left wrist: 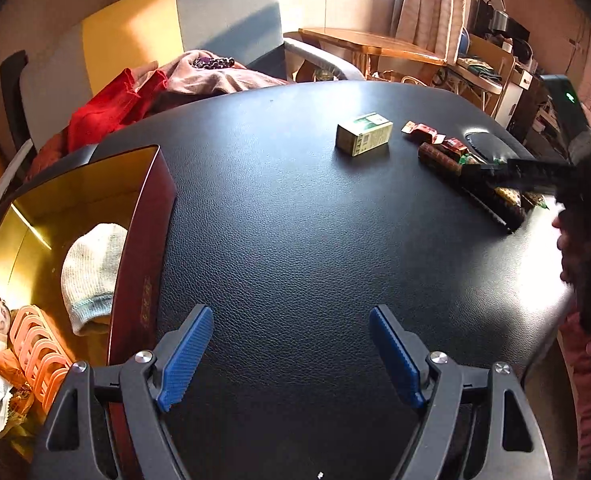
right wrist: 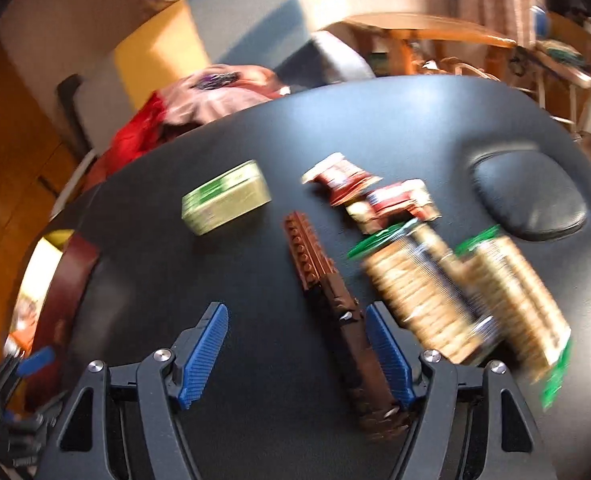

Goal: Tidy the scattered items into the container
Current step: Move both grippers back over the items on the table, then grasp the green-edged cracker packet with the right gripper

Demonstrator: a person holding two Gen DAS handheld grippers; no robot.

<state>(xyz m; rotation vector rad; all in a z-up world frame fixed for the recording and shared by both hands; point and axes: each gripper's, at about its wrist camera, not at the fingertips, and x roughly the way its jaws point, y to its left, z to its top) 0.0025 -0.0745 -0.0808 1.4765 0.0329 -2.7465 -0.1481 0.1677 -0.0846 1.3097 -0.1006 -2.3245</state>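
A red box with a gold inside (left wrist: 143,240) stands at the table's left; it holds a white knit cap (left wrist: 91,272), an orange plastic rack (left wrist: 39,352) and snack packets. My left gripper (left wrist: 291,320) is open and empty beside the box. On the table lie a green-yellow carton (right wrist: 225,198), a long brown bar (right wrist: 335,308), red snack packets (right wrist: 375,196) and two cracker packs (right wrist: 455,296). My right gripper (right wrist: 297,320) is open, low over the table, with the brown bar lying against the inside of its right finger. The right wrist view is blurred.
The black leather table (left wrist: 295,220) has an oval pad (right wrist: 531,196) at its far right. Red and pink clothes (left wrist: 143,92) lie on a chair behind the table. A wooden table (left wrist: 375,44) and shelves stand further back.
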